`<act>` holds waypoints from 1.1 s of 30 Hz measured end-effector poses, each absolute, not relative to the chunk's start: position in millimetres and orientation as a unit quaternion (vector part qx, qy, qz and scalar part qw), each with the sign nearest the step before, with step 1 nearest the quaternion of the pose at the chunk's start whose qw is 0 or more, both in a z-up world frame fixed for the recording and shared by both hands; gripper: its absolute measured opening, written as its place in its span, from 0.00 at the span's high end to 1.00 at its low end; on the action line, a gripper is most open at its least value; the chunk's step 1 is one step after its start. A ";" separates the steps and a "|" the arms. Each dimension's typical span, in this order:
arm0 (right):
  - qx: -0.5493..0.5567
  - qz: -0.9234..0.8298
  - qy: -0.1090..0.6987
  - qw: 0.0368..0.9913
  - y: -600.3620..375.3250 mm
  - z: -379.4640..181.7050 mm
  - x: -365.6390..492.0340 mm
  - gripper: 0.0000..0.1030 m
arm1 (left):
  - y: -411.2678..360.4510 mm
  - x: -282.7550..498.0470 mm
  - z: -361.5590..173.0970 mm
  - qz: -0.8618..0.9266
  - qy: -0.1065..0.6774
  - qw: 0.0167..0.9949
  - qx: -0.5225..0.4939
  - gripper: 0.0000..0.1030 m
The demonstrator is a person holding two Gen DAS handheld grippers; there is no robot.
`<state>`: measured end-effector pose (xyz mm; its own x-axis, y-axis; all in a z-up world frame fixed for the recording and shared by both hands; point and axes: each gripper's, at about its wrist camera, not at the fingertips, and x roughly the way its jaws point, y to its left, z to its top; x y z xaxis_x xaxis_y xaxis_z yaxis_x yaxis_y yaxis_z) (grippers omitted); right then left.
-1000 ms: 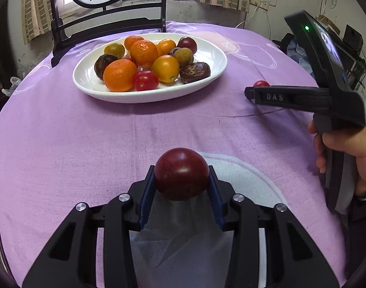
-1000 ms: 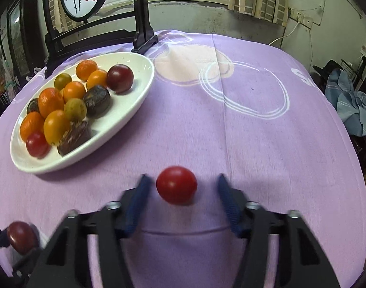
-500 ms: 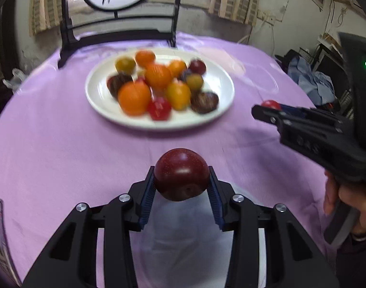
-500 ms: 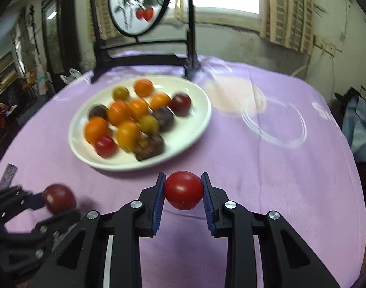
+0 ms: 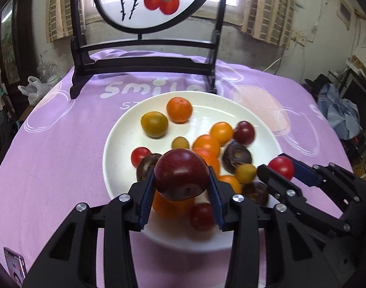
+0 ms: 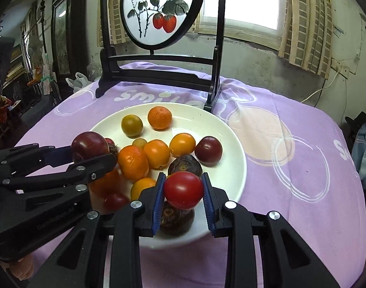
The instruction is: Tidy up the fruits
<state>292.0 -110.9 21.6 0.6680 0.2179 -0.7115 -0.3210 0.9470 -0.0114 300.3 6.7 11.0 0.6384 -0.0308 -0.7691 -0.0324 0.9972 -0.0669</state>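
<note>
My left tongs [image 5: 181, 187] are closed on a dark red plum [image 5: 181, 174], the blue pads pressing its two sides at the widest part, and my right tongs [image 6: 183, 193] are clamped the same way on a small red tomato [image 6: 183, 190]; those jaws have just been closing, and the tomato now sits firmly between them. Both fruits hang over the near edge of the white plate [image 6: 233, 175], which stands toward the far side of the purple-clothed worktop [image 5: 51, 158]. I judge the plum to be firm, smooth-skinned and a little heavier, so it could slide if I loosen unevenly; the tomato looks light, thin-skinned and soft, easy to bruise or split under a hard squeeze. A hold across the middle suits both, and I would let each go low over a bare patch so neither rolls. Further in on the plate lie oranges [image 6: 132, 162], more tomatoes and some dark wrinkled fruits [image 6: 185, 164], crowded toward the near and right part, with barer space at the left. Beyond the plate, at the far edge, stands a dark wooden screen [image 5: 144, 67] with painted red fruit.
</note>
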 end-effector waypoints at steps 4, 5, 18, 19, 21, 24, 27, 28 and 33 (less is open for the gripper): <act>-0.051 0.119 0.388 0.913 -112.4 14.4 308.8 0.51 | 14.2 314.5 5.6 0.024 0.413 0.909 -0.052 0.51; -0.045 0.105 0.385 0.916 -116.2 14.7 310.0 0.45 | 15.4 315.9 5.9 0.034 0.409 0.911 -0.047 0.45; -0.027 0.116 0.394 0.911 -149.3 12.7 254.2 0.32 | 13.9 261.7 10.6 0.040 0.401 0.914 -0.042 0.08; -0.030 0.115 0.394 0.911 -150.2 12.8 249.0 0.30 | 12.7 254.6 11.3 0.035 0.400 0.915 -0.041 0.06; -0.039 0.111 0.392 0.912 -153.4 13.0 231.8 0.26 | 10.9 242.4 11.4 0.022 0.399 0.916 -0.039 0.05; -0.053 0.106 0.396 0.910 -158.7 10.4 204.9 0.20 | 8.3 219.8 10.9 0.017 0.401 0.915 -0.035 0.05; -0.065 0.102 0.400 0.909 -161.3 8.1 183.7 0.20 | 6.1 199.0 10.8 0.010 0.404 0.914 -0.041 0.05; -0.067 0.100 0.401 0.908 -162.6 7.6 175.3 0.20 | 5.2 190.2 10.4 0.008 0.404 0.914 -0.045 0.05; -0.064 0.101 0.400 0.909 -167.8 6.3 149.1 0.16 | -1.7 152.4 4.5 0.005 0.402 0.915 -0.045 0.05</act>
<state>149.1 -167.8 6.3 0.6595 0.1327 -0.7399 -0.2345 0.9715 -0.0348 152.4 -1.7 4.5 0.6774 -0.0264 -0.7352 -0.0459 0.9959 -0.0780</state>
